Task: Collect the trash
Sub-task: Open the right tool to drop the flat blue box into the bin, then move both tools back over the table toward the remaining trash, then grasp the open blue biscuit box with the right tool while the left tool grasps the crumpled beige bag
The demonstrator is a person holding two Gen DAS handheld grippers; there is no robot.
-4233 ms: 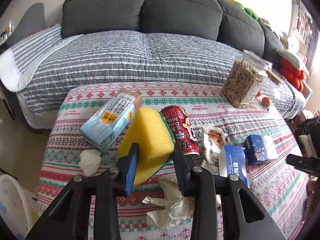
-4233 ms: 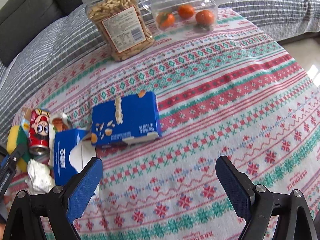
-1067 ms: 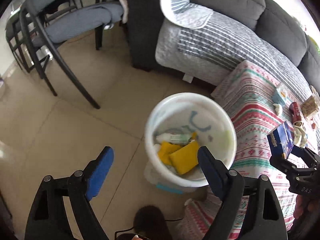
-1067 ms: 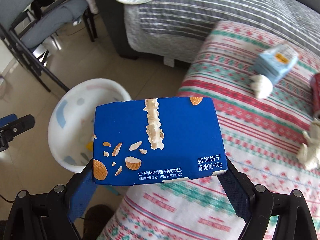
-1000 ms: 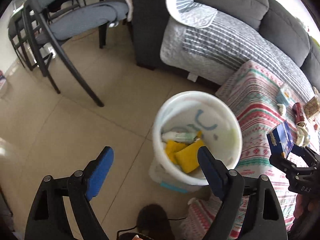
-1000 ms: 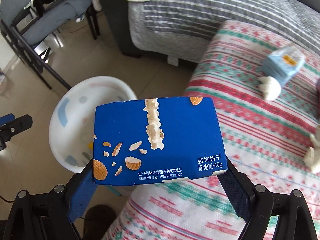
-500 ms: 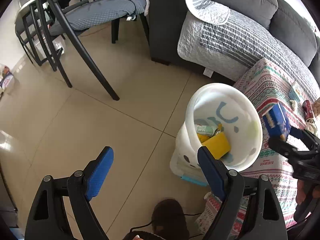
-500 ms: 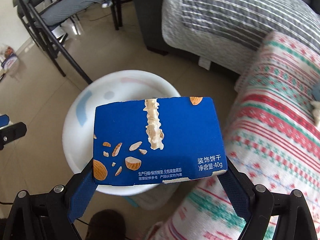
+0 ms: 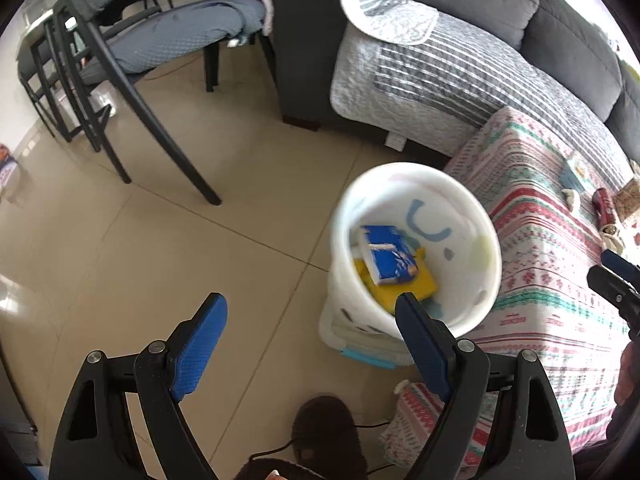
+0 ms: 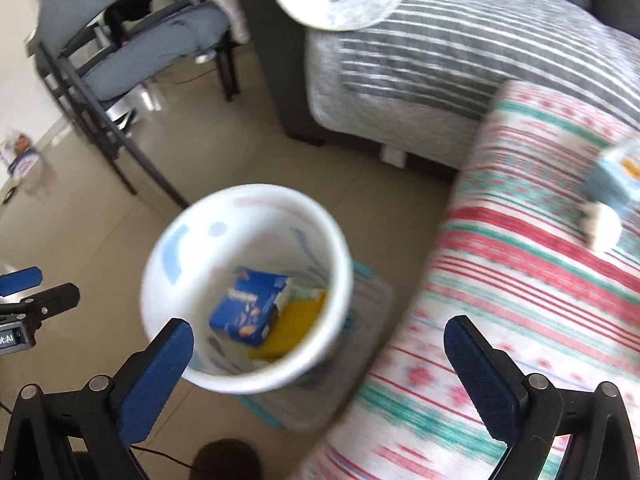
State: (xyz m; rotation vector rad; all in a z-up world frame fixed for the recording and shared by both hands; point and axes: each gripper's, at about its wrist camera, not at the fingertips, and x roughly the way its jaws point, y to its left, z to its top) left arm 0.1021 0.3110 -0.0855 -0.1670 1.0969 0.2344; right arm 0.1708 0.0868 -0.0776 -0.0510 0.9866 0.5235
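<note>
The right gripper (image 10: 318,340) hangs above the floor with its blue-padded jaws spread wide and nothing between them, looking down into a white trash bin (image 10: 168,240) that stands on the tiled floor just beside the table. The left gripper (image 9: 310,320) is likewise spread wide and empty, aimed at the same white trash bin (image 9: 490,240) from the other side. Inside the bin a blue cookie box (image 10: 248,306) lies tilted on top of a yellow sponge (image 10: 294,326); from the left wrist view the blue cookie box (image 9: 388,254) rests over the yellow sponge (image 9: 404,288), with other scraps under them too blurred to name. The table wears a red, green and white patterned tablecloth (image 9: 532,216), and on it still lie a pale blue carton (image 10: 618,174), a crumpled white tissue (image 10: 600,222) touching that carton, and a red can (image 9: 604,208) farther along. A grey sofa (image 9: 460,12) with a striped quilted cover runs behind the table, and a black-legged chair (image 9: 160,56) with a grey cushion stands on the floor well apart from the bin. The right wrist view is smeared by motion.
</note>
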